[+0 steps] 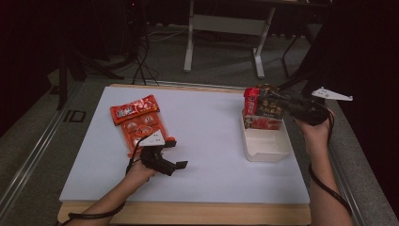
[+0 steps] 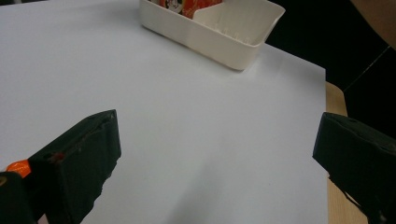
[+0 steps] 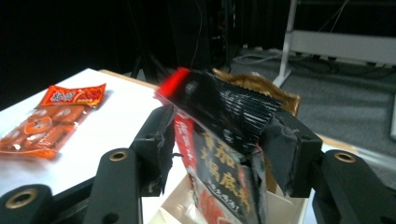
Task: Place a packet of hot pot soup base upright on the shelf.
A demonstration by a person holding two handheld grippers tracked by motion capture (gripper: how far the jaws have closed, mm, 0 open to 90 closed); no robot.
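A black and red snack packet [image 1: 262, 109] stands upright in the far end of a white tray [image 1: 266, 148] at the table's right. My right gripper [image 1: 278, 101] is at the packet's top. In the right gripper view the packet [image 3: 210, 102] sits between the jaws of this gripper [image 3: 222, 137]; the left pad stands a sliver off it, so the gripper is open. My left gripper [image 1: 176, 153] rests low over the white table sheet, open and empty [image 2: 217, 158], pointing towards the tray [image 2: 219, 37]. An orange snack pack [image 1: 139, 123] lies flat just behind it.
The white sheet [image 1: 202, 141] covers a wooden table whose edge shows at the front. The orange pack [image 3: 56, 116] lies far left in the right gripper view. Desk legs and cables stand on the grey floor beyond the table.
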